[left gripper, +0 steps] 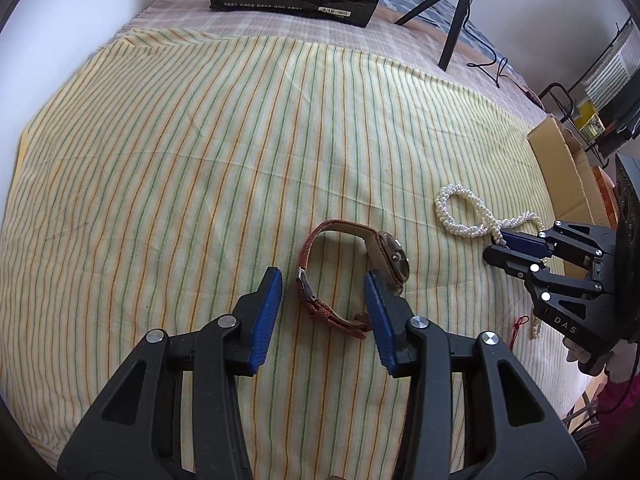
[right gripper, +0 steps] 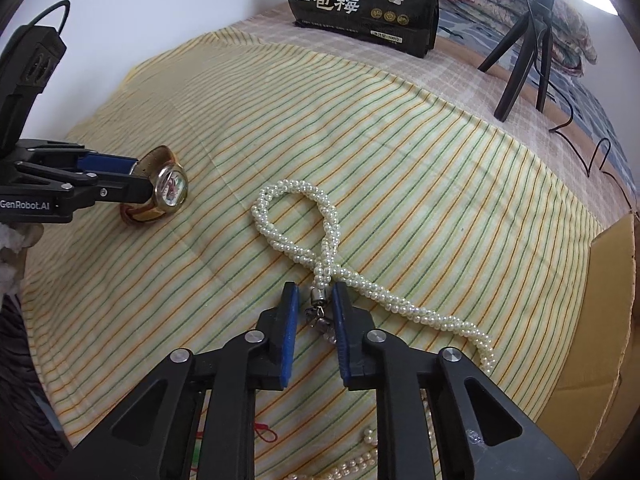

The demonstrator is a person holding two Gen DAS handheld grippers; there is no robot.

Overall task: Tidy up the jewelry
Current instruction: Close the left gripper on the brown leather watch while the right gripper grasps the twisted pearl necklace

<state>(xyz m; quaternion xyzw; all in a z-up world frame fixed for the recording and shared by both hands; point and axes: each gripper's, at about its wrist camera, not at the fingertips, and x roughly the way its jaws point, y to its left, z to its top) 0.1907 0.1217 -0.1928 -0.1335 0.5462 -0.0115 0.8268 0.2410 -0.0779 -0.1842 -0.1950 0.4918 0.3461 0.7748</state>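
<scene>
Left gripper [left gripper: 323, 276] part-open astride the watch [left gripper: 390, 262] on the striped cloth [left gripper: 160, 160], strap buckle between pads, right pad beside the case. Right gripper [right gripper: 314, 294] narrow, metal clasp of pearl necklace [right gripper: 296, 216] between pads, contact unclear. Cardboard box [right gripper: 600, 320] right, black bag [right gripper: 364, 8] far back.

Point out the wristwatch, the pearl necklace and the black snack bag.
wristwatch [left gripper: 394, 258], left wrist view, on the case edge.
pearl necklace [right gripper: 296, 190], right wrist view, top of the twisted loop.
black snack bag [right gripper: 360, 8], right wrist view, front panel.
</scene>
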